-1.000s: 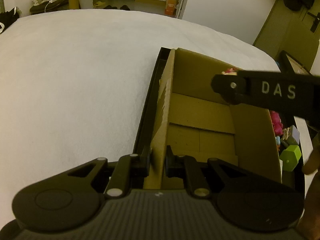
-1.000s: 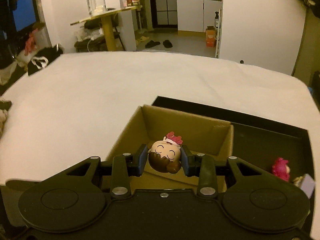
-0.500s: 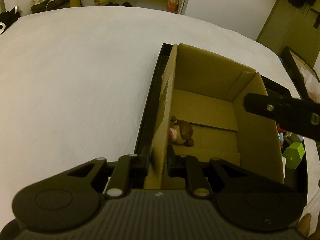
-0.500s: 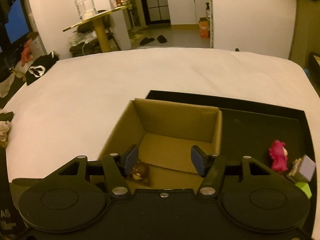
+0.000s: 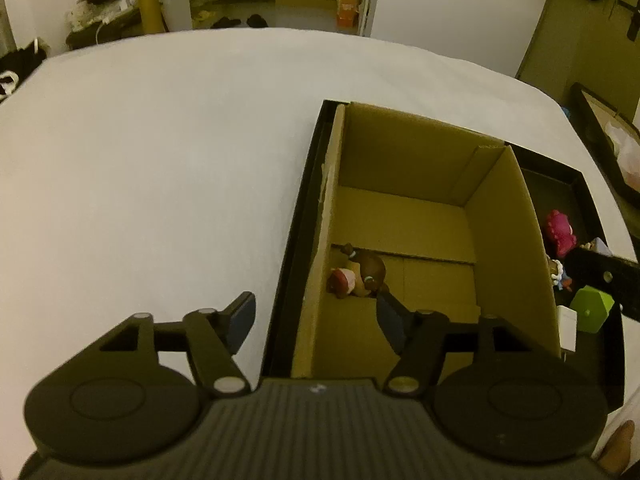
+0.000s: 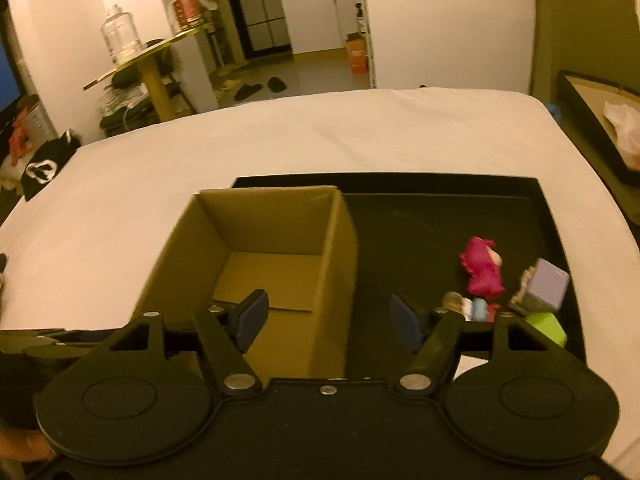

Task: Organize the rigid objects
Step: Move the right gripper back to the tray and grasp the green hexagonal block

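Note:
An open cardboard box [image 5: 508, 240] [image 6: 340, 248] stands in the left part of a black tray [image 6: 420, 216]. A small brown-haired doll figure [image 5: 358, 274] lies on the box floor near its left wall. My left gripper [image 5: 316, 316] is open and straddles that left wall without touching it. My right gripper [image 6: 326, 316] is open and empty, above the box's right wall. To the right in the tray lie a pink figure [image 6: 482, 266], a lilac block [image 6: 546, 290], a green block [image 6: 548, 328] and a small figure [image 6: 468, 306].
The tray sits on a white bed sheet [image 5: 140, 160]. Beyond the bed are a yellow side table with jars [image 6: 152, 52] and another black tray [image 6: 600, 120] off the right edge. My right gripper's finger [image 5: 604, 276] shows at the right of the left wrist view.
My left gripper has let go of the box's left wall and opened wide. My right gripper dropped the doll into the box, opened, and has shifted right toward the loose toys.

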A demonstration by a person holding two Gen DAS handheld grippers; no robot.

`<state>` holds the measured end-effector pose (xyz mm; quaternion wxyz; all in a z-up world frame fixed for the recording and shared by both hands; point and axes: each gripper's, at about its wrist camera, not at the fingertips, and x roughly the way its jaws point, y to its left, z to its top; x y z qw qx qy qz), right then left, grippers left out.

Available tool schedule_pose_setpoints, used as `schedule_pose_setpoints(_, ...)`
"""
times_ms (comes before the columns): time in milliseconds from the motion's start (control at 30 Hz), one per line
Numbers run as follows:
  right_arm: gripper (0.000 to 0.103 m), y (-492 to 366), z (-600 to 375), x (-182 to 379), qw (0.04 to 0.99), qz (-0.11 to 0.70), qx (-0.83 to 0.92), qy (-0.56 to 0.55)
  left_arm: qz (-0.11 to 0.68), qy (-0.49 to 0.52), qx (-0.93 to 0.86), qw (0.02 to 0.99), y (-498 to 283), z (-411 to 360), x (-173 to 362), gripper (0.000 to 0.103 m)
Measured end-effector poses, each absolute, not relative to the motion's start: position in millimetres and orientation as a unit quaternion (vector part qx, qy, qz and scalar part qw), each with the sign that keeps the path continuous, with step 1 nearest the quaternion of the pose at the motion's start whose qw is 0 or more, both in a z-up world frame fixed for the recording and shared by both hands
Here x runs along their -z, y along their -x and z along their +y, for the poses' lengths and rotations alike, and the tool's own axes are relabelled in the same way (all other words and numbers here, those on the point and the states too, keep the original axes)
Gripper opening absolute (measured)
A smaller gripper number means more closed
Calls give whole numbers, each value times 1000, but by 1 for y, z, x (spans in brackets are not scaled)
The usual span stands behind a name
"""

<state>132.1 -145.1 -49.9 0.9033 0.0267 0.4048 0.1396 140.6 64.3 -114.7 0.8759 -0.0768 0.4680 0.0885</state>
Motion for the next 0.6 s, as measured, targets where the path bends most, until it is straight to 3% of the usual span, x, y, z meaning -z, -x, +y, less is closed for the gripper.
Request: schedule_pose_setpoints(600,69,-128,-217,86,903,415,-57,-96,474,28,-94,875,-149,36,104,83)
